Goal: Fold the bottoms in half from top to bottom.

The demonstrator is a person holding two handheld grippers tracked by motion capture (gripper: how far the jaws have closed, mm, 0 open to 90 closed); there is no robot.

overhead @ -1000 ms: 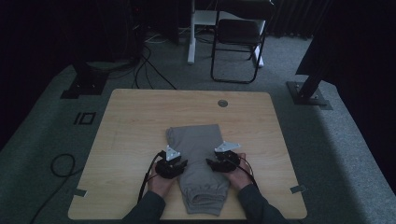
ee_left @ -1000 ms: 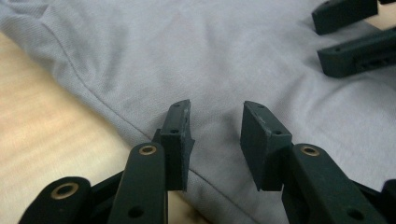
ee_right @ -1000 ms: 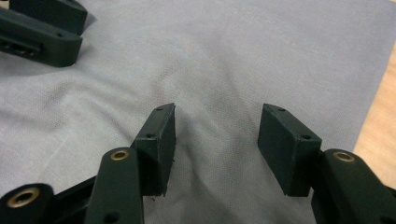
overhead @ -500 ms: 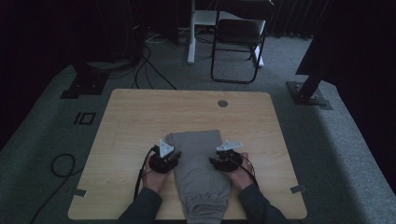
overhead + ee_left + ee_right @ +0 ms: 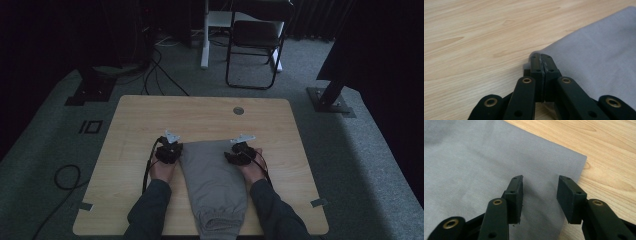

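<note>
A folded grey cotton garment (image 5: pixel 215 180) is laid on the pale wooden desk (image 5: pixel 135 120), its rolled end hanging at the near edge between the person's forearms and its straight far edge lying across the middle of the desk. The left claw (image 5: pixel 172 146) is seen at the garment's far left corner. In the left gripper view the left claw (image 5: pixel 541 58) is closed, its two black jaws pressed together at the corner of the cloth (image 5: pixel 599 50); a thin fold of fabric appears to be pinched between the tips, though this cannot be told for certain. The right claw (image 5: pixel 239 149) is held at the far right corner. In the right gripper view the right claw (image 5: pixel 539 182) is open, its jaws having just been closing, with the grey fabric (image 5: pixel 486 157) lying flat beneath the gap and no cloth gripped.
</note>
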